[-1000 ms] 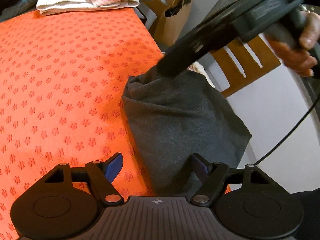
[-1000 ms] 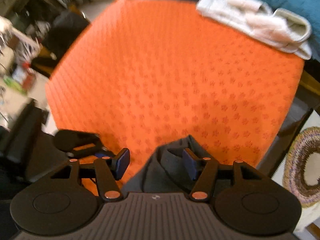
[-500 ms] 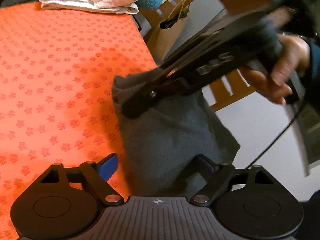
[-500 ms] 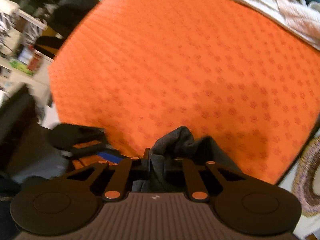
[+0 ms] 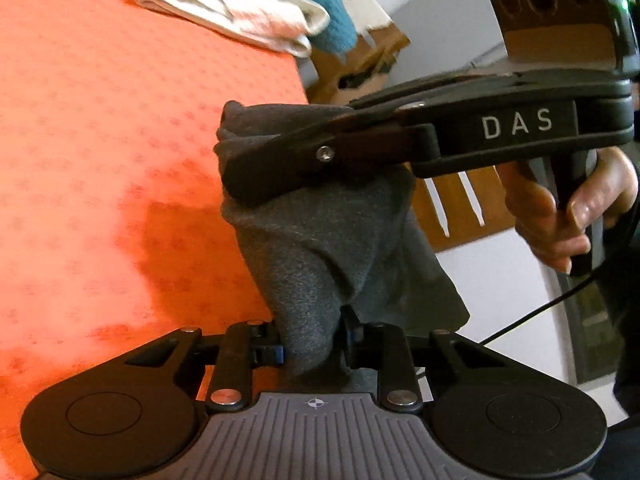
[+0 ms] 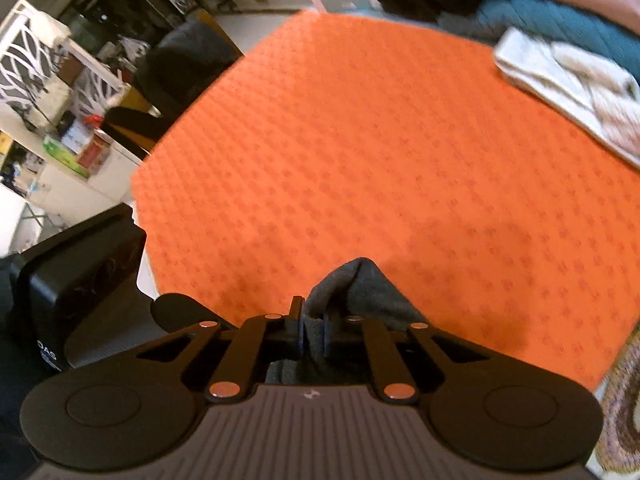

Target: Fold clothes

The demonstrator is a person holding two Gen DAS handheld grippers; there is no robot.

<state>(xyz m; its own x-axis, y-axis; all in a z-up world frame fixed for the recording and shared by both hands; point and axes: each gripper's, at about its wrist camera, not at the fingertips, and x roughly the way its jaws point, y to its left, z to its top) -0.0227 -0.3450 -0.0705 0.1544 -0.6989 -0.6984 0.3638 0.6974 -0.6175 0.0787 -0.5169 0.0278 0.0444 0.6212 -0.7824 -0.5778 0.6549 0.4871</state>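
Dark grey knit garment [image 5: 320,248] held up off the edge of the worktop, which is covered by an orange cloth with a small repeating flower print [image 5: 120,128]. Left hand-held gripper [image 5: 312,350] clenched on a lower bunch of the grey fabric, the cloth pinched tight between its 2 blue-padded fingers. Right hand-held gripper [image 6: 314,336] likewise clamped on the garment, a peak of grey knit rising just above its fingertips; in the left wrist view this same tool [image 5: 288,160] comes in from the right, black, lettered "DAS", its closed fingers gripping the upper edge of the fabric. A person's hand [image 5: 560,216] wraps the handle, a black cable trailing below it. Garment hangs between the 2 grips, draped in loose folds, partly over the orange cloth's near edge. At the far side of the worktop, well apart: a folded stack of white and pale pink towels [image 5: 232,12], touching a teal knitted item [image 5: 328,12] behind it. Brown paper bag [image 5: 360,64] and wooden slatted chair back [image 5: 460,208] beyond the worktop. Both views slightly blurred.
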